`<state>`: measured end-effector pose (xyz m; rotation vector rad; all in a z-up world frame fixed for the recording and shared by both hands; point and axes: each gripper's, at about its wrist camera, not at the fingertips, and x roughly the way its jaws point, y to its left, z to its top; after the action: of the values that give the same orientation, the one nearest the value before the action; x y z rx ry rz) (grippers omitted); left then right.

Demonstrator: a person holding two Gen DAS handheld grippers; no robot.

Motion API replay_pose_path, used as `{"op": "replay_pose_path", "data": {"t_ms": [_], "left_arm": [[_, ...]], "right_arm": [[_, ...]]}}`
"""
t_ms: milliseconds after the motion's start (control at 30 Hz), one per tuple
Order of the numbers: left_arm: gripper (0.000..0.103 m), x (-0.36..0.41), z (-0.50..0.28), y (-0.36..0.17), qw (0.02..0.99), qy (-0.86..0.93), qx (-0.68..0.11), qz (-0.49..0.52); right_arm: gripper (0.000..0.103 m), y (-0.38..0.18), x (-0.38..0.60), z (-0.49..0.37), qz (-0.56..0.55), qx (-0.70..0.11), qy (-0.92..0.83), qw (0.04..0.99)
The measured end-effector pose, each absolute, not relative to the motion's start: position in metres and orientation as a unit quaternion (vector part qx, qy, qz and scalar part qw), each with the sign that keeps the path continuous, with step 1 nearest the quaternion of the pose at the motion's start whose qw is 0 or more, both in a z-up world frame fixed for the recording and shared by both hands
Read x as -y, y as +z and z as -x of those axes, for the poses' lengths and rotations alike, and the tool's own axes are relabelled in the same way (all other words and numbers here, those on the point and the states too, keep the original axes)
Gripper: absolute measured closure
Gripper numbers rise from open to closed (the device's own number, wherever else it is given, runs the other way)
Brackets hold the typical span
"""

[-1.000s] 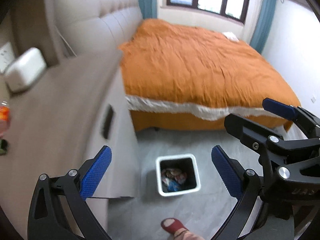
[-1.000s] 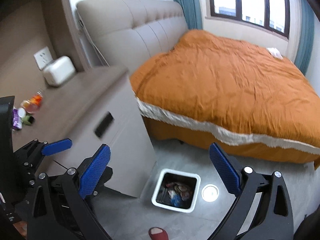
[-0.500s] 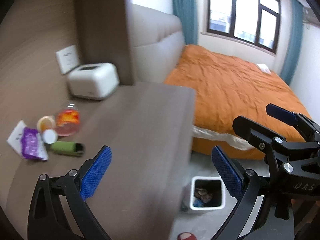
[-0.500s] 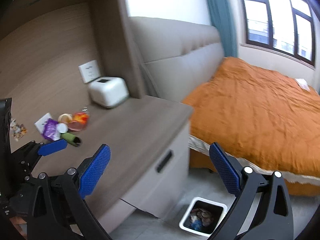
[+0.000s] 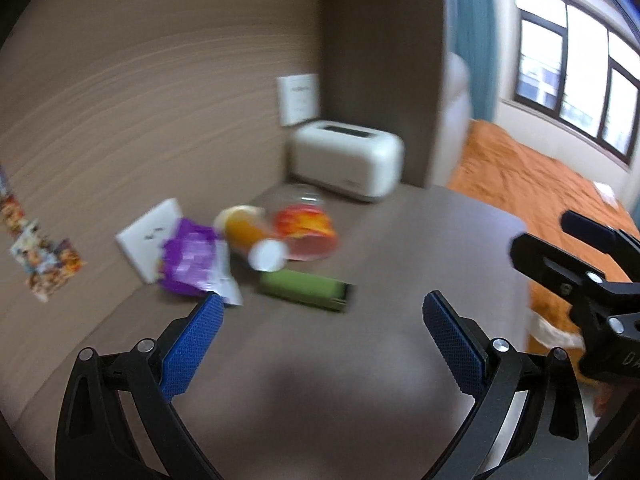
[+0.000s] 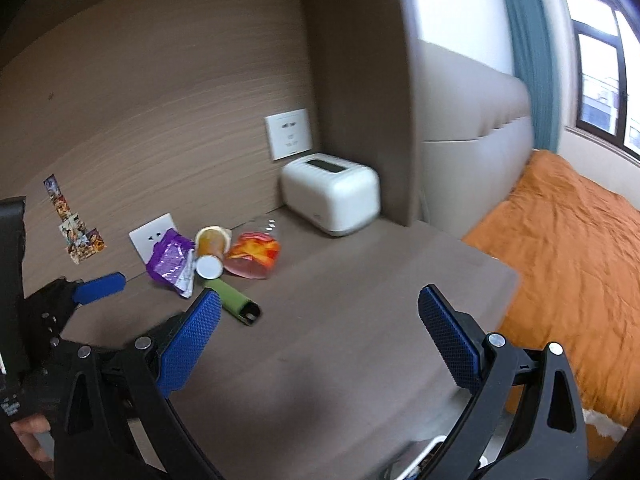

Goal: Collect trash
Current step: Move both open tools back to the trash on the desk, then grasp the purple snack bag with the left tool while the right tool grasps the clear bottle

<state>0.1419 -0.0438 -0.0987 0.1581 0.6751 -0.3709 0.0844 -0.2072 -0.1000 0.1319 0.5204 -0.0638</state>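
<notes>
Against the back panel of the nightstand top [image 6: 360, 320], the trash lies in one small cluster: a purple wrapper [image 6: 170, 260] on the left, an orange cup [image 6: 211, 250] tipped over with its white base toward me, a clear lidded container with a red-orange label [image 6: 254, 258] on its right side, and a green tube [image 6: 234, 300] lying flat nearest me. The wrapper, cup and container touch or overlap; the tube sits just in front of them. From my left wrist the whole cluster is smeared by blur (print on the labels cannot be read), with the wrapper [image 5: 192, 258], cup [image 5: 250, 238], container [image 5: 306, 234] and tube [image 5: 306, 290] still told apart by colour.

My left gripper [image 5: 320, 344] has its blue pads spread wide with nothing between them, hovering above the bare wood short of the tube. My right gripper [image 6: 318, 342] is likewise spread and holding nothing, off to the right of the pile.

Beyond the trash stands a white rounded box [image 6: 330, 198] in the corner, under a wall socket [image 6: 288, 134]. A second socket plate [image 6: 154, 240] is partly hidden behind the wrapper. Small stickers [image 6: 76, 224] dot the panel. An orange bedspread [image 6: 572, 260] fills the right, cut off by the edge.
</notes>
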Motion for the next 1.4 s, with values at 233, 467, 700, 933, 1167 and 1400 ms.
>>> {"op": "replay_pose_path", "data": {"t_ms": [233,467,700,933,1167,1400], "left_arm": [[0.005,-0.009,-0.209,-0.117,0.929,-0.110,-0.345,-0.076],[0.005,-0.035,-0.263,-0.144,0.924,-0.076,-0.368,-0.073],[0.005,-0.040,-0.290,-0.163,0.915,-0.075,-0.394,-0.051],[0.005,-0.035,-0.303,-0.176,0.909,-0.085,-0.405,-0.052],[0.022,-0.024,-0.325,-0.188,0.900,-0.110,-0.419,-0.038],[0.034,-0.032,-0.316,-0.176,0.905,-0.121,-0.406,-0.025]], "right_arm": [[0.005,-0.117,0.177,-0.151,-0.051,-0.288,0.013,0.956],[0.005,-0.139,0.151,-0.229,-0.008,-0.328,0.009,0.945],[0.005,-0.147,0.162,-0.268,-0.031,-0.344,0.011,0.938],[0.005,-0.180,0.158,-0.267,0.034,-0.378,0.014,0.925],[0.064,-0.196,0.148,-0.303,0.021,-0.387,0.028,0.921],[0.090,-0.173,0.159,-0.285,-0.013,-0.353,0.016,0.936]]}}
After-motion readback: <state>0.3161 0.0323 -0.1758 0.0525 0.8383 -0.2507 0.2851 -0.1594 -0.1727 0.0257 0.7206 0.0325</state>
